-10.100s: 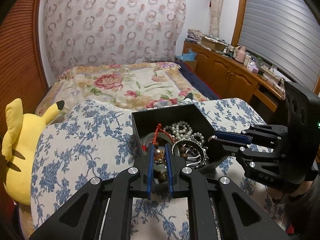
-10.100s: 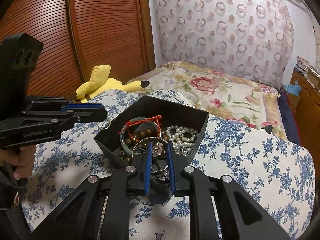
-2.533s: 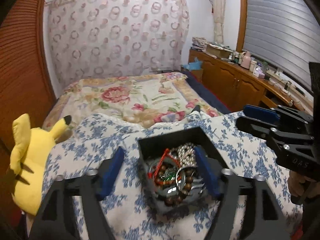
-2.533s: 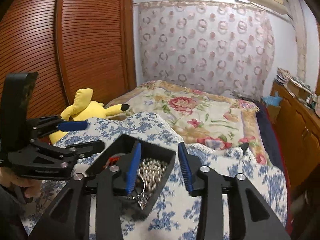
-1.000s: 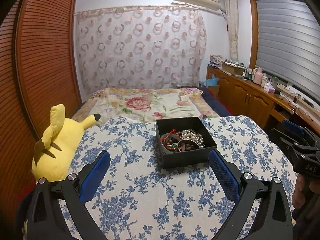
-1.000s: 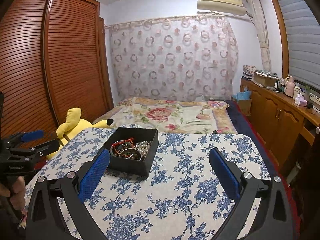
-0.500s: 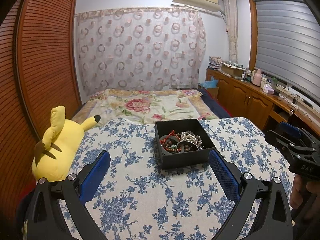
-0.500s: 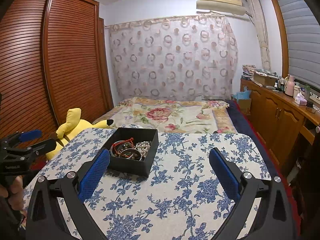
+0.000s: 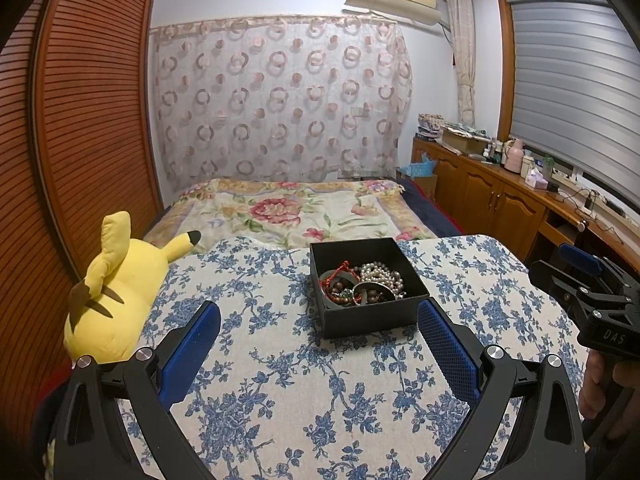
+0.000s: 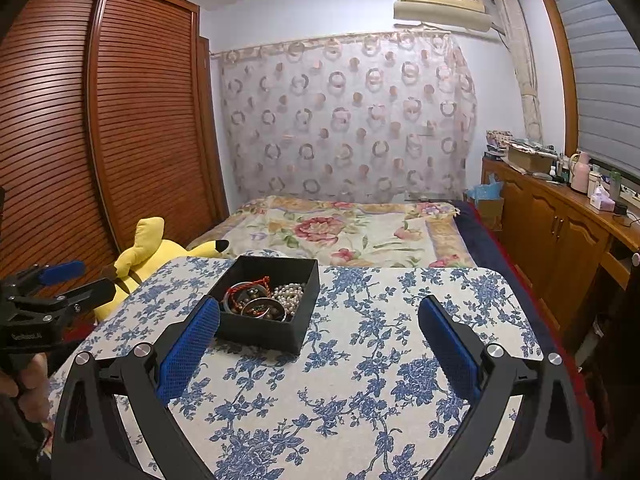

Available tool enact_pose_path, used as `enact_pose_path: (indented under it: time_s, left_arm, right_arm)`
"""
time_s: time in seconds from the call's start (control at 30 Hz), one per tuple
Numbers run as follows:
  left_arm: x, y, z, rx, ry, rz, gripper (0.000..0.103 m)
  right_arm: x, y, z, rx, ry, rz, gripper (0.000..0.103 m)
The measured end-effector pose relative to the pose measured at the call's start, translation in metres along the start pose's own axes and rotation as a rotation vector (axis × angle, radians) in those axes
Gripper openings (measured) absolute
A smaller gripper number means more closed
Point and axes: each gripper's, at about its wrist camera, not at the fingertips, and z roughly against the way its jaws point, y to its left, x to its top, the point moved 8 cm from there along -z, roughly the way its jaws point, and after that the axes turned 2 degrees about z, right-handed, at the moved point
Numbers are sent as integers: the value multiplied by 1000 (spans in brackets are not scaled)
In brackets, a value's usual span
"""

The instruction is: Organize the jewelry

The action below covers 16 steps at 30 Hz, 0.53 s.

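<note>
A black open box (image 9: 372, 320) stands on the blue-flowered tablecloth (image 9: 280, 380) and holds a pile of jewelry (image 9: 360, 284): white pearls, brown beads, a red cord, silver bangles. It also shows in the right wrist view (image 10: 260, 332), with the jewelry (image 10: 264, 300) inside. My left gripper (image 9: 318, 348) is wide open and empty, well back from the box. My right gripper (image 10: 318, 346) is wide open and empty, also back from the box, which lies ahead to its left. Each gripper shows at the edge of the other's view, the right (image 9: 580, 276) and the left (image 10: 60, 280).
A yellow plush toy (image 9: 116, 292) lies at the table's left edge. A bed with a floral cover (image 9: 296, 212) is beyond the table. A wooden cabinet (image 9: 492, 196) with clutter runs along the right wall, louvred wardrobe doors (image 10: 100, 140) along the left.
Both grippers, shut over the jewelry in the box ten seconds ago, have opened wide and pulled back and up. In the last second they have hardly moved.
</note>
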Motion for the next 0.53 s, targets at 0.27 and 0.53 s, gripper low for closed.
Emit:
enact_pose_path:
  time_s: [0.27,0.53]
  left_arm:
    - [-1,0,0,2,-1,-1,95]
    - [3,0,2,10,-2,-1,95]
  right_arm:
    - [1,2,0,1,-1,0,100]
    - [0,1,0,0,-1,0,100]
